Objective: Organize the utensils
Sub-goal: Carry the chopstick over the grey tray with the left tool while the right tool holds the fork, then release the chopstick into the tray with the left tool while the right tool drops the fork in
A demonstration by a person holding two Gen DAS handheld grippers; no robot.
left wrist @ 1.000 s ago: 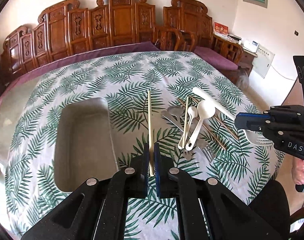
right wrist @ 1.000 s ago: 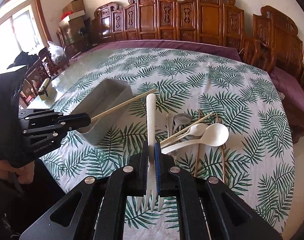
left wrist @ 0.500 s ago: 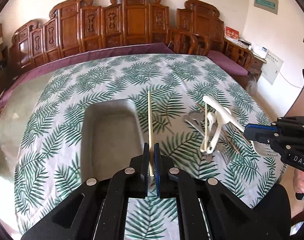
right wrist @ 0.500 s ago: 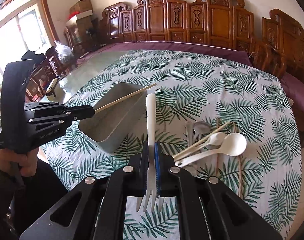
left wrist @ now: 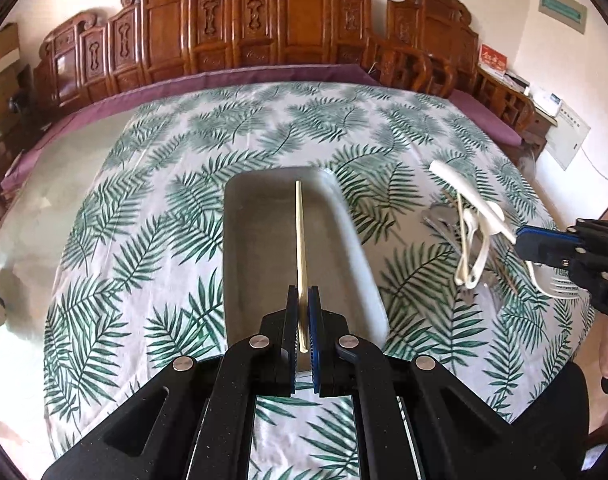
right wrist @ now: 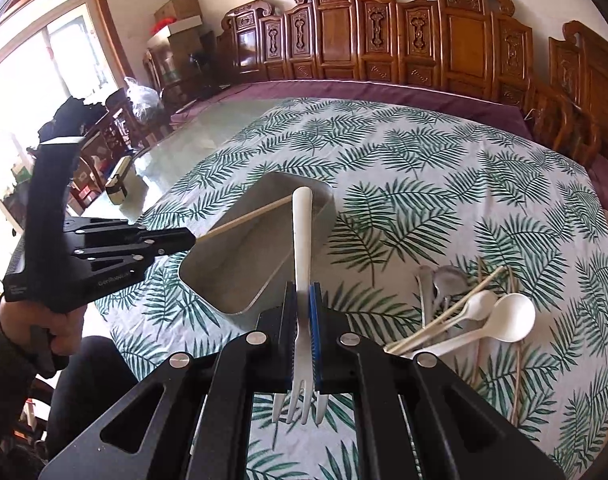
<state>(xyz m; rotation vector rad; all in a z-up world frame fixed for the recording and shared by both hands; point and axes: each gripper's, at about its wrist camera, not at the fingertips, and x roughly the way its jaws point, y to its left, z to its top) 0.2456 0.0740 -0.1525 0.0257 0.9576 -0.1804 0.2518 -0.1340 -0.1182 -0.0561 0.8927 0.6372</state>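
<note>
**Both grippers carried their utensils over to the tray**

Since a second earlier, both hands had travelled toward the grey tray: in the left wrist view it had slid from the left of the picture to sit directly under the chopstick, and in the right wrist view it had come in beneath the fork handle, while the heap of remaining utensils had dropped away to the right.

Largest in the scene was the table (left wrist: 151,216) with its palm-leaf cloth. On it lay the tray (left wrist: 346,232), a shallow grey rectangular bin with rounded corners, apparently empty. To its right, apart from it, lay the heap of utensils (right wrist: 460,312): white plastic spoons, metal spoons and loose chopsticks crossing one another.

The step in hand looked like delivery: two utensils carried to the tray at once. The left gripper (left wrist: 302,322) was clamped nearly fully closed on a pale wooden chopstick (left wrist: 299,236), which pointed forward over the tray's hollow. The right gripper (right wrist: 303,332) was likewise pinched tight on a white plastic fork (right wrist: 301,236), held by its neck, tines toward the camera and handle reaching over the tray's near corner.

The next move probably called for lowering each utensil into the tray before letting go, lengthwise so the long chopstick did not catch the rim, and keeping the two grippers from colliding.
</note>
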